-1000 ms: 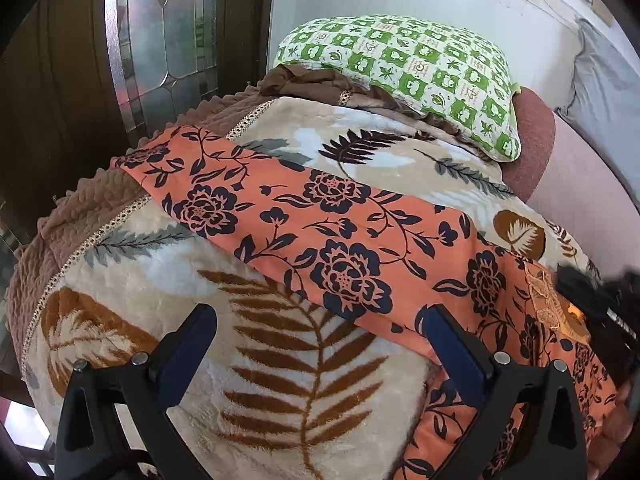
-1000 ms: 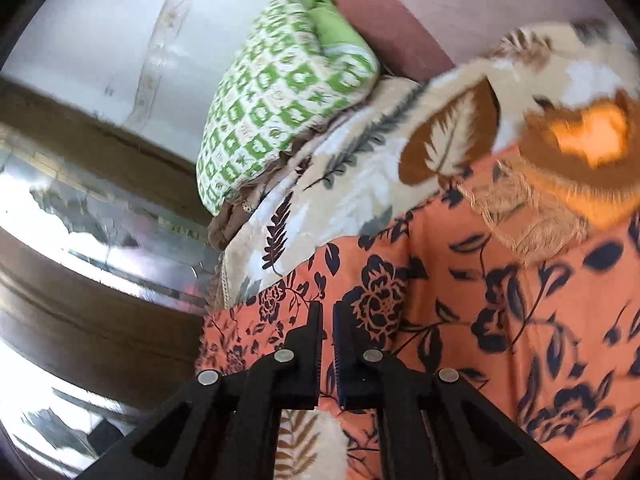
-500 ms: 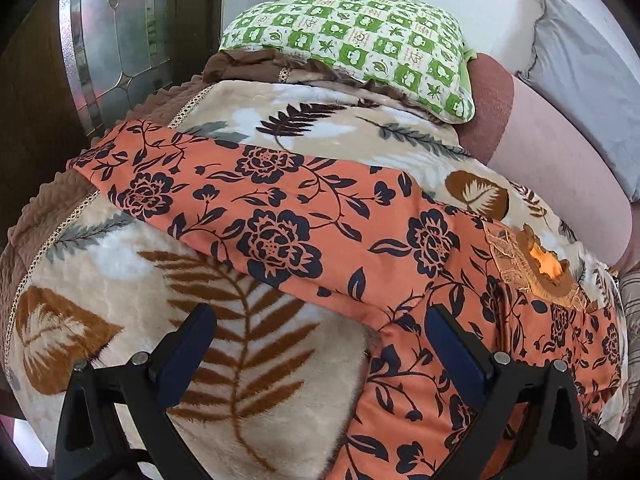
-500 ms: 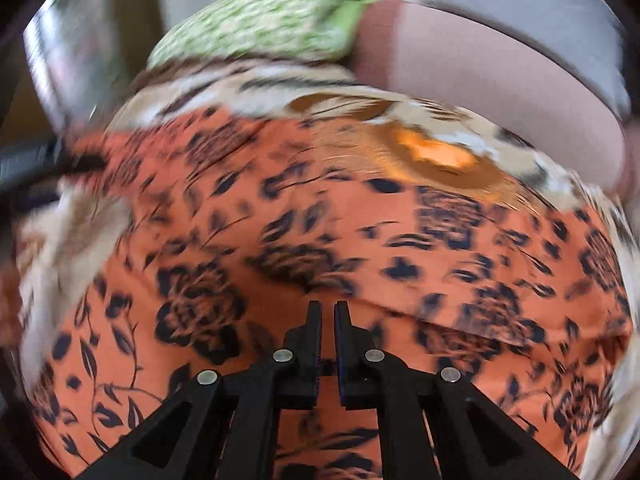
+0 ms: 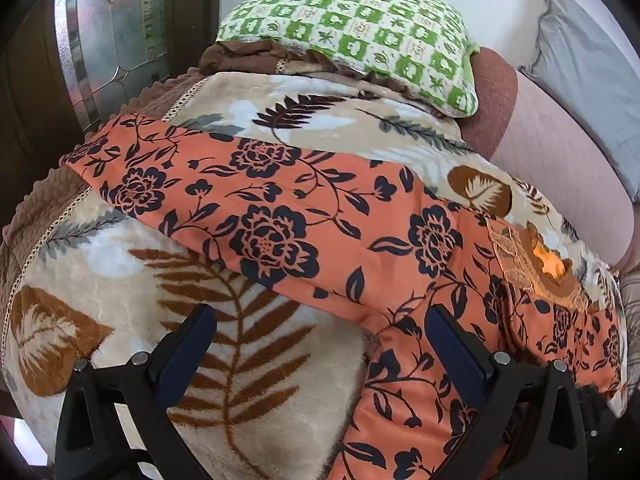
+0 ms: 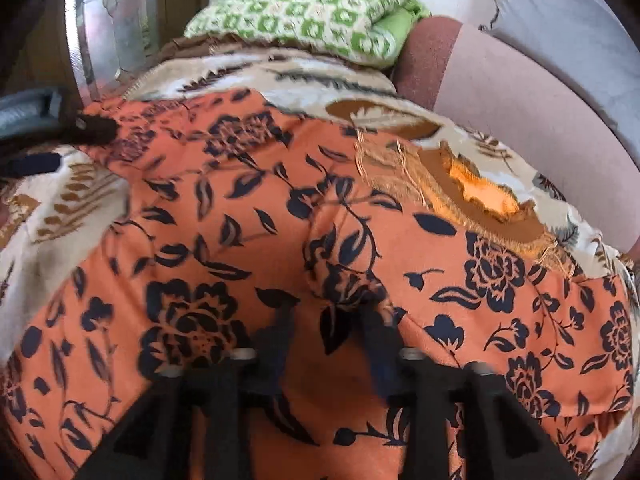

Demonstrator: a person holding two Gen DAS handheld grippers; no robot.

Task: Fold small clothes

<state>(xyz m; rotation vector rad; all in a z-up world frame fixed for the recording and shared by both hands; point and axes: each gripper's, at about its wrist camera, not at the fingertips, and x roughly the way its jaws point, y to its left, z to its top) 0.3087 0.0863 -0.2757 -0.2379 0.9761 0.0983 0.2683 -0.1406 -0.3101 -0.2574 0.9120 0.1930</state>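
An orange garment with dark blue flowers lies spread on a leaf-patterned blanket. One long part runs from far left to near right, and another part hangs down at the lower right. My left gripper is open and empty, just above the blanket at the garment's near edge. In the right wrist view the garment fills the middle. My right gripper is blurred, its jaws apart, low over the cloth with a bunched fold between the fingers. The left gripper shows at that view's left edge.
A green checked pillow lies at the far end of the bed. A pink and maroon bolster and a grey cushion lie along the right. A stained-glass door stands at the left.
My right gripper has opened from shut and swung to face along the garment. My left gripper stays open and has shifted little.
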